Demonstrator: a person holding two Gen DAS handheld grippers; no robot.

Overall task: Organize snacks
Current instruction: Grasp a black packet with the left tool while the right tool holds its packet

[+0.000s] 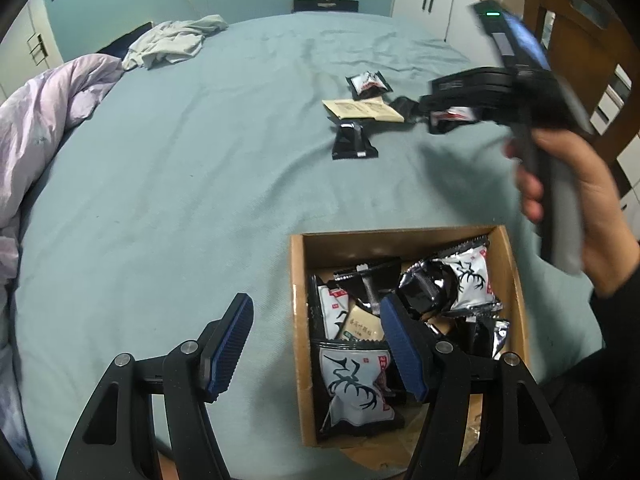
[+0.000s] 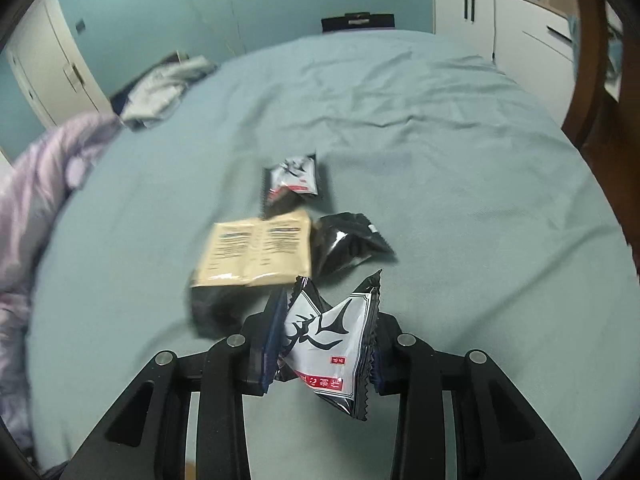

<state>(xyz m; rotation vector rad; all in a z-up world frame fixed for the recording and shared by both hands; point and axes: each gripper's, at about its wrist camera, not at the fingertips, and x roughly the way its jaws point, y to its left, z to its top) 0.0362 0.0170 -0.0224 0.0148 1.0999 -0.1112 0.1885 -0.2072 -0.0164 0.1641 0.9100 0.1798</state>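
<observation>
A cardboard box (image 1: 298,300) sits on the teal bedsheet and holds several snack packets, mostly white-and-black ones with an antler print (image 1: 352,392). My left gripper (image 1: 318,344) is open over the box's left wall, with nothing between its fingers. My right gripper (image 2: 326,320) is shut on a white-and-black antler packet (image 2: 328,344), lifted off the sheet; the left wrist view shows the right gripper (image 1: 452,114) in a person's hand (image 1: 580,200). Beyond it on the sheet lie a beige packet (image 2: 260,252), a black packet (image 2: 352,240) and another white-and-black packet (image 2: 294,178).
A lilac duvet (image 1: 48,120) is bunched at the left and grey clothing (image 1: 172,40) lies at the far left. A wooden chair (image 1: 580,32) and white cabinets (image 1: 424,0) stand to the right. One more dark packet (image 2: 216,312) lies partly under the beige one.
</observation>
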